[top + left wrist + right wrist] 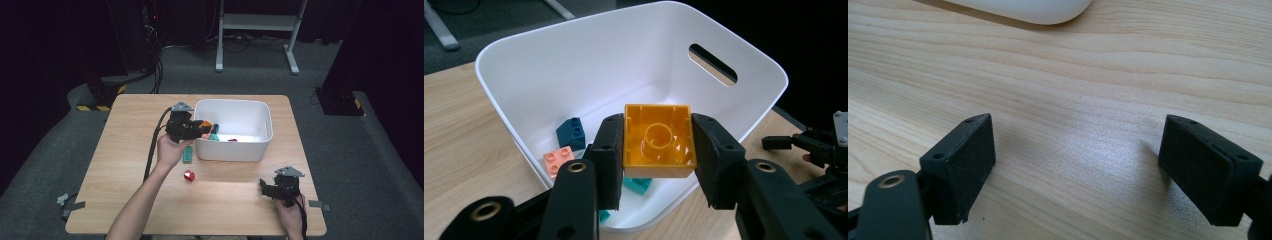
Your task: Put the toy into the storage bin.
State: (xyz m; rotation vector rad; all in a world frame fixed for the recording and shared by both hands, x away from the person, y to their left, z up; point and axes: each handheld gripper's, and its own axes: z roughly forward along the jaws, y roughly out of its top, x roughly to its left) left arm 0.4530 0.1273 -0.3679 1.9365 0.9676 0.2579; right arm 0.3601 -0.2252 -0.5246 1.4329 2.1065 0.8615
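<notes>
Left gripper [659, 150] pinches a hollow orange plastic brick [659, 141], underside up, over the near rim of the glossy white bin [589, 55]. Right gripper [1078, 170] spread above bare woodgrain table [1083, 80].

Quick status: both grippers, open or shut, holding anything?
Left gripper: shut on the orange plastic building brick, over the white plastic bin.
Right gripper: open, empty, above the wooden table.
</notes>
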